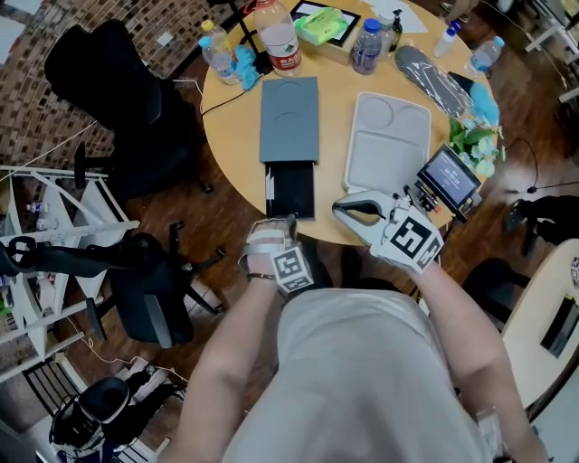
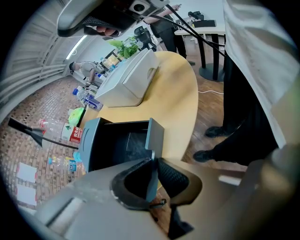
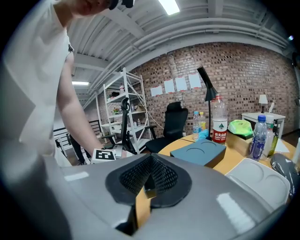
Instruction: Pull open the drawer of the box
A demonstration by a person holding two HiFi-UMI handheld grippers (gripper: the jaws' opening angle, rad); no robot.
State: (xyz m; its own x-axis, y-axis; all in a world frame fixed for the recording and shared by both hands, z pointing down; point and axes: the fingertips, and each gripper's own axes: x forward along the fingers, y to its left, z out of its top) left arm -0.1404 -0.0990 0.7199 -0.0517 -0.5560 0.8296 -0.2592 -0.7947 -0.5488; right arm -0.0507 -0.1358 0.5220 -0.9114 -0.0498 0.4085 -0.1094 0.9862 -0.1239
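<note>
At table's near edge: drawer [image 1: 291, 190] stands pulled out of box [image 1: 289, 118], black inside, sticking past the rim twd the person.
Box: grey, flat, lying on round table [image 1: 333, 108]; top has a round dent; long side runs away from the person.
L gripper [image 2: 153, 171]: jaws narrow, clamped on drawer front [image 2: 155, 136], panel's edge btwn the pads.
R gripper [image 3: 149, 180]: jaws together, nothing btwn them; hovers over the table just right of drawer, by tray's near edge.
Surface: light wood top; white tray [image 1: 389, 140] w/ compartments lies beside box, not touching it.
Far side of table: bottles [image 1: 279, 36], green bag [image 1: 318, 25], leafy plant [image 1: 475, 140] at the right rim.
Floor: dark wood planks [image 1: 222, 226].
Room: brick wall [image 3: 234, 70] w/ papers [image 3: 180, 83] stuck on it; white shelf rack [image 1: 54, 262] at left; black office chairs [image 1: 118, 99] near the table; second pale table [image 1: 552, 307] at right.
Ceiling: ribbed, w/ strip lights [image 3: 168, 5], seen in right gripper view.
</note>
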